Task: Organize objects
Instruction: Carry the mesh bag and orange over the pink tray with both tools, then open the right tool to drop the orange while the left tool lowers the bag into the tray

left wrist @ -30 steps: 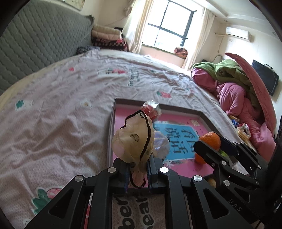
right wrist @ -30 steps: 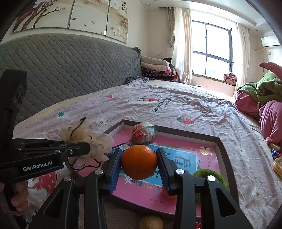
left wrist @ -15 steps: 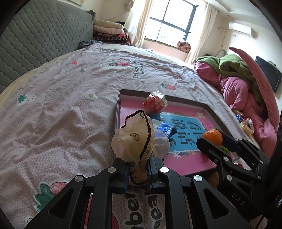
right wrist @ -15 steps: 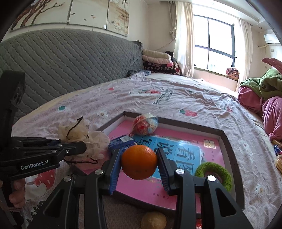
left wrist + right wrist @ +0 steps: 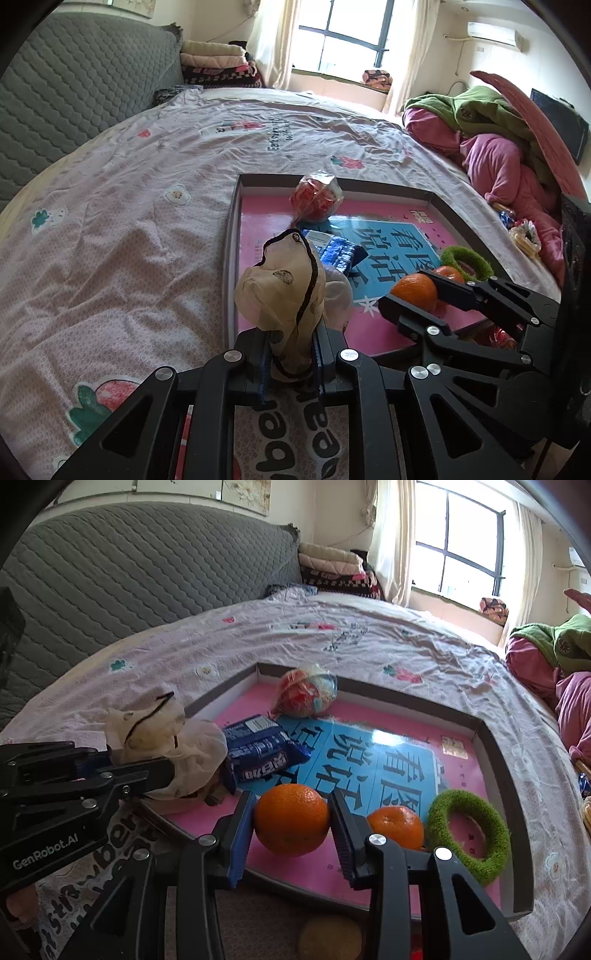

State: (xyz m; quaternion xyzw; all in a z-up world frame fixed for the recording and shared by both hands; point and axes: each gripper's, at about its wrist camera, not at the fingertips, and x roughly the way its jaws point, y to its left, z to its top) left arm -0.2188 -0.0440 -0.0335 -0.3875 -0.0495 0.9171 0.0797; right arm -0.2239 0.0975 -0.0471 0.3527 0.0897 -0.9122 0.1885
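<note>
1. Both grippers have dropped toward the tray since a second ago; more of the tray floor shows now, and a second orange and a green ring have come into the left view.
2. Left wrist view: left gripper (image 5: 291, 354) clenched on a beige pouch (image 5: 282, 291) with black cord, held upright over the tray's (image 5: 229, 266) near left corner. Pouch hangs over the near left rim, so its drop spot lies just ahead and right of the jaws.
3. Same view: right gripper (image 5: 417, 299) reaches in from the right, clamped on an orange (image 5: 415, 290) above the tray's near edge. Wrapped red ball (image 5: 316, 199) at the far edge, blue packet (image 5: 338, 253) left of middle, ring (image 5: 467, 258) toward the right edge.
4. Right wrist view: right gripper (image 5: 291, 818) grasps the orange (image 5: 291, 818) between blue pads, held over the near part of the tray (image 5: 513, 805), seemingly just off the pink floor. Free floor lies straight below; second orange (image 5: 397, 825) sits just right of the right finger, touching or nearly touching the ring (image 5: 469, 834).
5. Same view: left gripper (image 5: 162, 771) comes from the left with the pouch (image 5: 177, 746) over the near left corner, touching or just beside the packet (image 5: 264, 751). Ball (image 5: 306, 696) at the far edge.
6. Judgement: right gripper is the nearer to release; the neighbour orange crowds its right finger on opening.
7. Writing: "GenRobot.AI" on the left gripper body; large Chinese characters on the blue tray panel; packet has white characters, unreadable; bedsheet (image 5: 369, 635) letters near the bottom look like "strawberry", partly hidden.
</note>
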